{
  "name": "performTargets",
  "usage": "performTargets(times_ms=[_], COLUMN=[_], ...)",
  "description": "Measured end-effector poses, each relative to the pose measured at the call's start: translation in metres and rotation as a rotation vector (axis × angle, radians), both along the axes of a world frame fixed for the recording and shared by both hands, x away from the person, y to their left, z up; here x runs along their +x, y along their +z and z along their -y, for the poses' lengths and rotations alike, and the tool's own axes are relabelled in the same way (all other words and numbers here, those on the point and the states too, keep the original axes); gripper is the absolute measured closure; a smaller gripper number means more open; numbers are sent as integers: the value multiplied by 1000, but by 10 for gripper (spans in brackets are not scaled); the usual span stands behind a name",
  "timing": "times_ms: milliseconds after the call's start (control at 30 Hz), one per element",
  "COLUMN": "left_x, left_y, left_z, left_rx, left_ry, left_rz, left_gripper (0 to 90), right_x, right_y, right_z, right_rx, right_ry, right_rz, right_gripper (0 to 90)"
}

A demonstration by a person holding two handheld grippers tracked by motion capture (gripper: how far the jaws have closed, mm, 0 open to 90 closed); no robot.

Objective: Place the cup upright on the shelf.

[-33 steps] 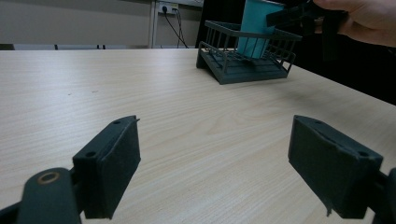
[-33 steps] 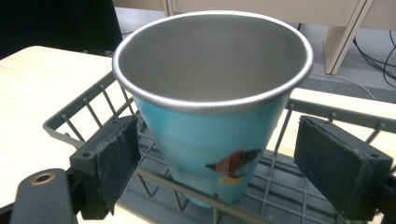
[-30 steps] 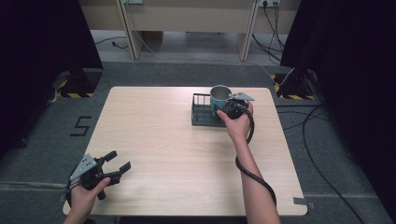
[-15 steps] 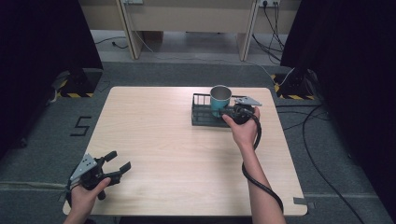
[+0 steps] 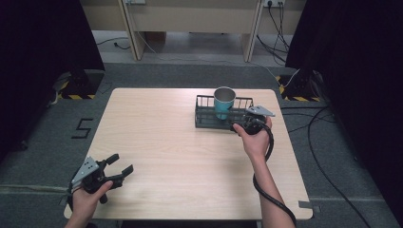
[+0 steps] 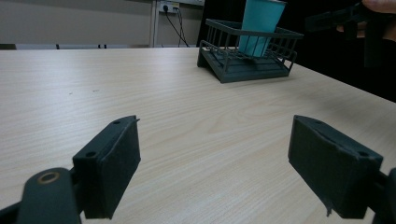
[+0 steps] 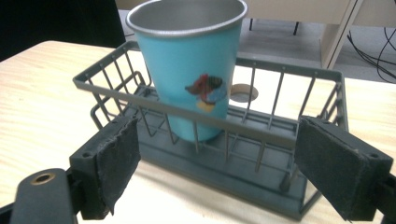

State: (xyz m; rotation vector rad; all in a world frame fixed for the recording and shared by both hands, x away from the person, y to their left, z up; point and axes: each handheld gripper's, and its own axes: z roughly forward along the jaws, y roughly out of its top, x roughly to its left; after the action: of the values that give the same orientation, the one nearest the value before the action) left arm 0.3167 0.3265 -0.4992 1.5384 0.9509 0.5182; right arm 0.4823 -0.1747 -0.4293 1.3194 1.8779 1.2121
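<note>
A teal metal cup [image 5: 224, 101] [image 7: 190, 74] [image 6: 259, 24] with a small picture on its side stands upright inside a dark grey wire basket [image 5: 209, 117] [image 7: 261, 140] [image 6: 243, 65] at the back right of the table. My right gripper [image 5: 241, 124] [image 7: 212, 170] is open just in front of the basket's near right corner, nothing between its pads. Near the table's front left corner my left gripper [image 5: 119, 164] [image 6: 215, 168] is also open and empty, low over the wood, facing the basket.
The light wooden table [image 5: 161, 142] has a round cable hole [image 7: 243, 93] behind the basket. A black cable [image 5: 266, 190] trails from the right gripper along the forearm. A desk [image 5: 190, 19] and floor cables [image 5: 328, 142] lie beyond the table's edges.
My right gripper has let go of the cup and drawn back toward the near right of the basket. The left gripper has stayed in place.
</note>
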Motion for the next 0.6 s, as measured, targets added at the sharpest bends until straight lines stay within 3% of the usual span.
performTargets(times_ms=[300, 600], left_x=[0, 0], left_y=[0, 0], left_z=[0, 0], left_rx=[2, 5], left_ry=[2, 4], left_rz=[-1, -1], left_gripper=[161, 161], right_x=[-21, -46], right_y=[-2, -13], right_z=[14, 28], right_rx=[-6, -3], right_ry=[2, -4], right_rz=[5, -1], right_gripper=[154, 155])
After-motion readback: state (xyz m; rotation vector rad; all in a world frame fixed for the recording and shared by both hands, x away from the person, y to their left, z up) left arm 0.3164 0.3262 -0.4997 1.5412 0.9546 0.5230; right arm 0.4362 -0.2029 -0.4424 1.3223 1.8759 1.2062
